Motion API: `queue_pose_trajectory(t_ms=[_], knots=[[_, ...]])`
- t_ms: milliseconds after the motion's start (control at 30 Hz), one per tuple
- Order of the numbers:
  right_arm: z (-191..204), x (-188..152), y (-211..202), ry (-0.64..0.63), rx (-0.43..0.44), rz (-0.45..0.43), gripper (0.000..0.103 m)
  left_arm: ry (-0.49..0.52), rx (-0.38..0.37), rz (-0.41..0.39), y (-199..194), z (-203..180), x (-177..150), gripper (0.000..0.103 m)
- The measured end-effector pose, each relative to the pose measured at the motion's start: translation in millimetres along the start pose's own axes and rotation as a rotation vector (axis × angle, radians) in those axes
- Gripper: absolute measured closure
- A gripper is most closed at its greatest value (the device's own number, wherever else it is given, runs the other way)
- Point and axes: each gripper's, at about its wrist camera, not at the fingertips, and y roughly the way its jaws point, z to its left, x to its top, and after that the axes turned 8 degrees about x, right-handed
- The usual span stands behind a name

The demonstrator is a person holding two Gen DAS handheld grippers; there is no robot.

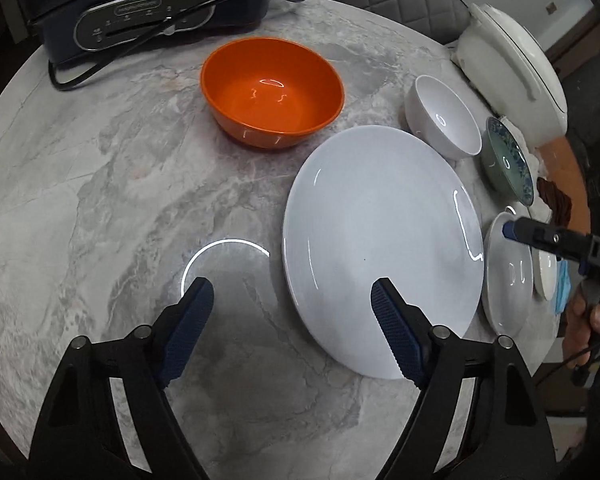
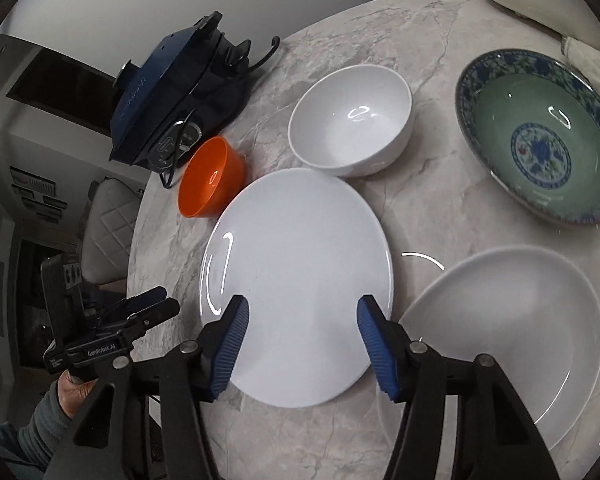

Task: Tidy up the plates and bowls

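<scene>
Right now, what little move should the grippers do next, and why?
Probably ease the right gripper toward the smaller white plate and close on its rim, so it can go on the big white plate. Both grippers are open and hold nothing; the left gripper hovers over the marble table. The dishes lie separate, not stacked.

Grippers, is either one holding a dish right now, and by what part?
Nothing is held. Left gripper and right gripper are both open above the table, empty.
</scene>
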Motion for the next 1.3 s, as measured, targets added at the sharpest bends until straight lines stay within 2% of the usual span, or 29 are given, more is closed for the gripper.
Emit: queue_pose_trajectory(t_ms=[100,267,333,567,800,933,1033,1100,1133,1167,1233,1300], knots=[[-10,12,8,0.004,-0.034,0.034,0.044,-0.017,-0.041,0.031,20,3,8,0.038],[-29,26,23,0.015,-0.055,0.085,0.045,-0.036,-0.064,0.034,32,11,13,0.043],[-33,33,30,0.006,-0.055,0.111,0.045,-0.045,-0.058,0.047,39,9,14,0.044],[-49,50,52,-0.009,-0.071,0.206,0.046,-0.037,-0.025,0.099,59,-5,23,0.06],[-56,52,51,-0.008,-0.049,0.215,0.049,-0.029,0.037,0.112,64,-18,27,0.06],[-50,50,54,-0.038,-0.048,0.23,0.05,-0.068,0.024,0.118,62,-7,26,0.06],[-46,49,59,-0.058,-0.027,0.251,0.051,-0.043,0.029,0.142,64,-11,30,0.061],[-42,49,63,-0.078,-0.026,0.263,0.056,-0.037,0.003,0.141,66,-13,31,0.062],[-42,49,64,-0.077,-0.026,0.269,0.063,-0.038,-0.024,0.142,67,-16,31,0.066],[-44,49,65,-0.068,-0.023,0.277,0.073,-0.036,-0.016,0.138,68,-19,33,0.071],[-46,49,67,-0.047,-0.034,0.28,0.082,-0.029,-0.011,0.133,70,-23,38,0.071],[-49,50,66,-0.024,-0.031,0.276,0.083,-0.028,-0.008,0.135,71,-23,40,0.078]])
